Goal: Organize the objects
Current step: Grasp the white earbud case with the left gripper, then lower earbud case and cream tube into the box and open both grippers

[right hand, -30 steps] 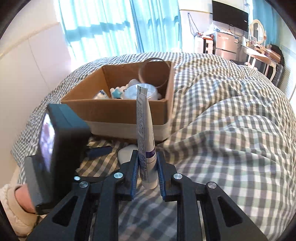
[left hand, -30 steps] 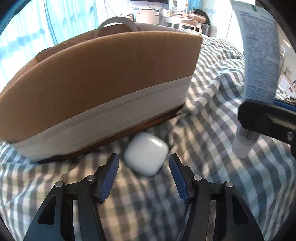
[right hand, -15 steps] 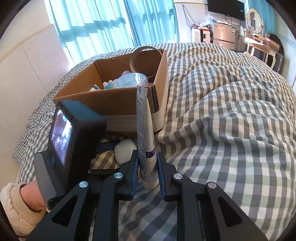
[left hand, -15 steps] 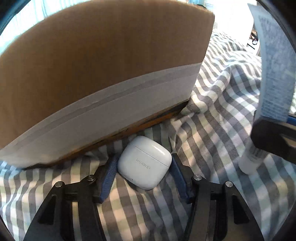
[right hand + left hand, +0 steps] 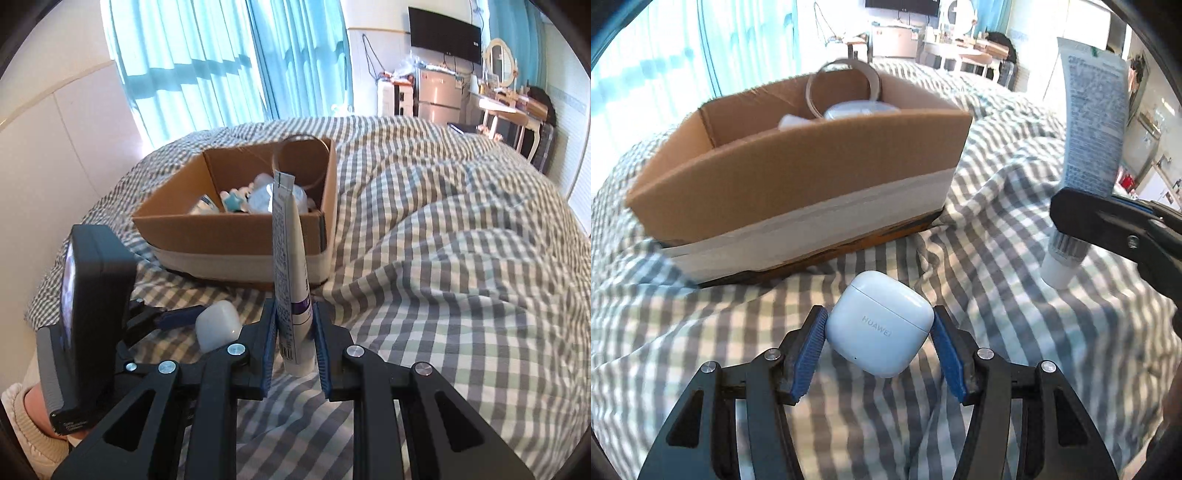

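Observation:
A white earbud case [image 5: 879, 332] sits between the blue pads of my left gripper [image 5: 880, 321], which is shut on it just above the checked bedspread. The same case [image 5: 218, 325] shows to the left in the right wrist view. My right gripper [image 5: 294, 314] is shut on a white tube [image 5: 286, 236], held upright with its cap down. That tube [image 5: 1093, 122] stands at the right edge of the left wrist view. An open cardboard box [image 5: 798, 177] lies just beyond both grippers, and its front wall [image 5: 229, 236] faces me.
The box holds a tape ring [image 5: 846, 85], a blue star-shaped item [image 5: 232, 199] and several white things. The rumpled checked bedspread [image 5: 443, 277] spreads to the right. A white wall [image 5: 55, 155] borders the left. A sleeve [image 5: 22, 417] shows at bottom left.
My left gripper moved in on the earbud case, closed its pads on it and rose, so the box's inside now shows. My right gripper rose a little with the tube.

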{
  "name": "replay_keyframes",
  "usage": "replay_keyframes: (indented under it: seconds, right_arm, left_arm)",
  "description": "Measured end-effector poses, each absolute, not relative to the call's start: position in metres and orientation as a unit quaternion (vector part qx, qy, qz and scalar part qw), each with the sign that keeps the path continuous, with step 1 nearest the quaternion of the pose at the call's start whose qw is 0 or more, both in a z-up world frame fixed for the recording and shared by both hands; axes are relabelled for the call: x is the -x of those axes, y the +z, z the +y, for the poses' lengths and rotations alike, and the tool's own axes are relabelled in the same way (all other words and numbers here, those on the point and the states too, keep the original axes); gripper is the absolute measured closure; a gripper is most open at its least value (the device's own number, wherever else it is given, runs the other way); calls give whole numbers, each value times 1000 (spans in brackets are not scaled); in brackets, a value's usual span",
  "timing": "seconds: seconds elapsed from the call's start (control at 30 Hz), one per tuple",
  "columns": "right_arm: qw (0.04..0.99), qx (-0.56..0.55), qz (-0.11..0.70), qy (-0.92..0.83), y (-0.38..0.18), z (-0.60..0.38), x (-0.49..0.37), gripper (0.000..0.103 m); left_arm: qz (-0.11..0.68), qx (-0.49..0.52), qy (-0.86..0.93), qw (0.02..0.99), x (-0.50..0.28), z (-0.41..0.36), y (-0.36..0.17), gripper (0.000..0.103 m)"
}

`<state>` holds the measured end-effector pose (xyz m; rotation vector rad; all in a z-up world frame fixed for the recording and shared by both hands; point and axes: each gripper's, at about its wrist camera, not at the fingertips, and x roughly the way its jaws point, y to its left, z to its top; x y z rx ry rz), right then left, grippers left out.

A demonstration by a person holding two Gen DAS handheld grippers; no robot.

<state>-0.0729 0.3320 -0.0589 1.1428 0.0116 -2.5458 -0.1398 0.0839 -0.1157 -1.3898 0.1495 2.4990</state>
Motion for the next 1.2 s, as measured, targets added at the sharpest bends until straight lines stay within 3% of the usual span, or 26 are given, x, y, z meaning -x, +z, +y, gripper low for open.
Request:
replay_keyframes:
  seconds: [0.33, 0.57, 0.9, 1.2]
  right_arm:
    - [184, -369, 25, -911, -25, 316, 44, 85]
    - [200, -349, 39, -915, 6, 304, 38, 85]
    - [231, -317, 51, -919, 59, 273, 95, 85]
    - [240, -378, 25, -894, 20, 253, 194, 85]
  left_arm:
    - [35, 428, 892, 141, 68, 56, -52, 45]
    - [32, 380, 915, 131, 61, 44, -2, 45]
    - [25, 325, 941, 90, 128, 24, 46, 45]
    - [35, 340, 936, 88, 211, 12, 22, 45]
